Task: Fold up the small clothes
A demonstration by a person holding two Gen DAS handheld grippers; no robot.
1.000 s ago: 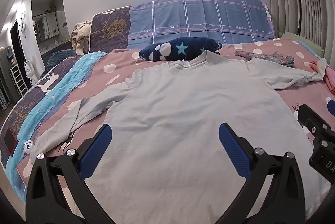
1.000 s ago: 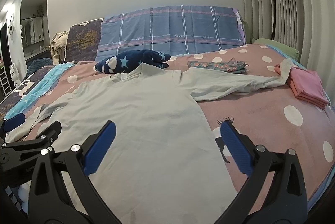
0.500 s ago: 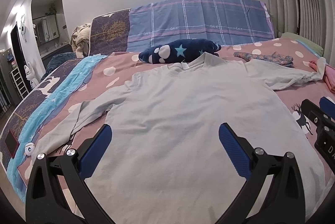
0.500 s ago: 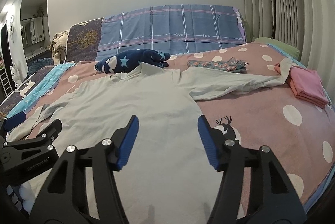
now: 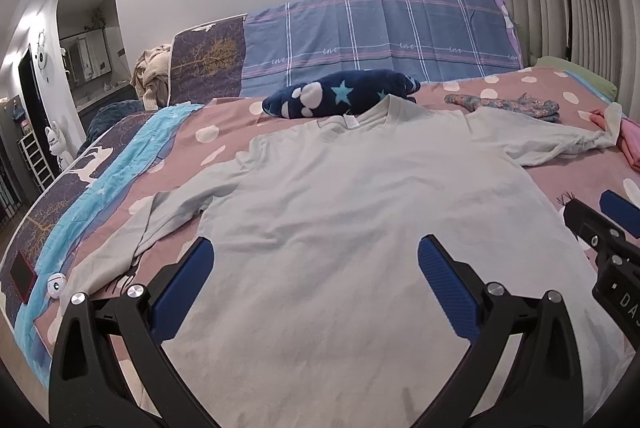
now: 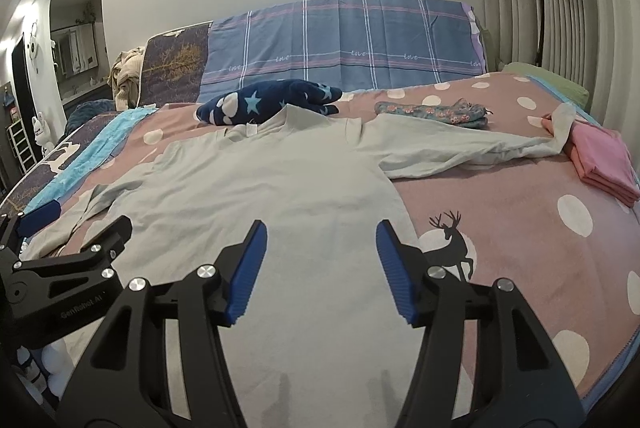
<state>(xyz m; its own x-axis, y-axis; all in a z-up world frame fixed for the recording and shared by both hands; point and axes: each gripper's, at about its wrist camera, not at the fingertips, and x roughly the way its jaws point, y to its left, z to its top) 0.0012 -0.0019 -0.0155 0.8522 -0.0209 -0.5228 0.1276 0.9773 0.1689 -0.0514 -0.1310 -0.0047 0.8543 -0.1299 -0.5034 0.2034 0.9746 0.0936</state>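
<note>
A pale grey-green long-sleeved shirt (image 5: 360,187) lies flat, front down, on the pink dotted bedspread (image 6: 520,211), collar toward the headboard and both sleeves spread out. My left gripper (image 5: 316,242) hovers wide open over the shirt's lower left part, with nothing between its blue pads. My right gripper (image 6: 321,224) hangs over the shirt's lower right part near its side edge. Its jaws are closing and stand about half as wide as before. Only flat cloth lies beneath them and nothing is pinched. Each gripper shows at the edge of the other's view.
A navy star-print bundle (image 5: 340,93) lies behind the collar. A floral cloth (image 6: 432,111) lies at the back right, a folded pink stack (image 6: 600,159) under the right cuff. A red phone (image 5: 22,276) and a small ball (image 5: 56,284) sit by the left edge.
The right gripper's jaws have narrowed from wide open to about half that width over the shirt. The left gripper and the shirt have stayed as they were.
</note>
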